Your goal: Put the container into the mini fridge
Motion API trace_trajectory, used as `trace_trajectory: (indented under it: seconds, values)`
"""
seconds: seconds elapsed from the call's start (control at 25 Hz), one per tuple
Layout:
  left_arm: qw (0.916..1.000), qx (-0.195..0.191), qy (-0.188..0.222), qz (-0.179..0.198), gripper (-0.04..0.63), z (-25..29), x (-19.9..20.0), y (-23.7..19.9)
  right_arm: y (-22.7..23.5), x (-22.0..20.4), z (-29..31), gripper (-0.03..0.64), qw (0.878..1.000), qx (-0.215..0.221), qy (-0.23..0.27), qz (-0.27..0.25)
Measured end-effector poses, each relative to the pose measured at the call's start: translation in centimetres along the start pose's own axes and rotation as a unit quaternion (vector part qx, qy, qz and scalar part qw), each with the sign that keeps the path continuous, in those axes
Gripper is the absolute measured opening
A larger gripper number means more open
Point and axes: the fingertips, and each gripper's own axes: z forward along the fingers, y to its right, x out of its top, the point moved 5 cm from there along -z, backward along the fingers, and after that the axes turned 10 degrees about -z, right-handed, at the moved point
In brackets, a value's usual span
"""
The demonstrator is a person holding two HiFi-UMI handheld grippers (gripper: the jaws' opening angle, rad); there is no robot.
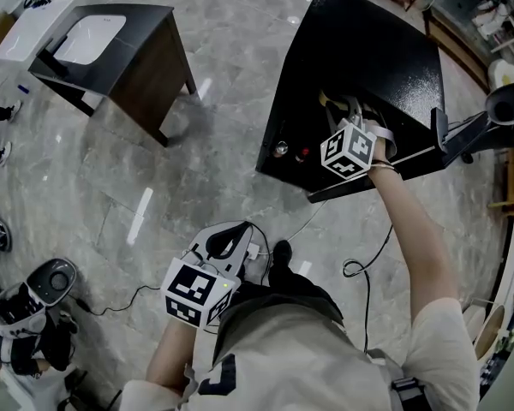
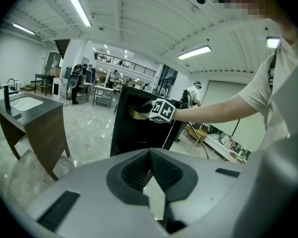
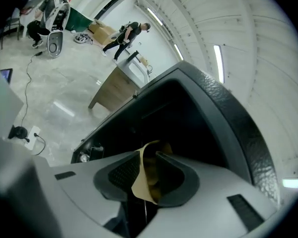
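Note:
The black mini fridge (image 1: 368, 50) stands open on the floor, seen also in the left gripper view (image 2: 134, 133) and filling the right gripper view (image 3: 228, 118). A tan container (image 3: 141, 182) sits just inside its dark opening; its edge shows in the head view (image 1: 328, 101) and in the left gripper view (image 2: 133, 114). My right gripper (image 1: 344, 114) reaches into the opening, and the container's thin wall stands between its parted jaws (image 3: 148, 157), lying along the left pad. My left gripper (image 1: 227, 240) hangs low near the person's waist, its tips closed together (image 2: 150, 155) with nothing held.
The fridge door (image 1: 385, 174) swings out toward me under the right forearm. A dark wooden stand with a white sink (image 1: 94, 37) is at the far left. Cables (image 1: 368, 264) trail across the marble floor; bags and gear (image 1: 34, 302) lie at lower left.

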Motion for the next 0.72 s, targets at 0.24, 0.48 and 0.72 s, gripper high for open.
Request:
trace_trajectory:
  seconds: [0.24,0.48,0.72]
  values:
    - [1.0,0.001,-0.006,-0.001,0.055,-0.1,0.1,-0.5,0.4,1.3,-2.3,0.098,0.997,-0.053,0.044,0.026]
    - [0.9999,-0.006,-0.008,0.003,0.055,0.2,0.2,-0.2,-2.2,1.7,-4.0,0.098,0.991,0.003,0.046,0.126]
    - [0.9999,-0.011,-0.01,0.007,0.055,0.5,-0.1,0.6,-4.1,-0.1,-2.0,0.104,0.979,0.039,0.009,0.198]
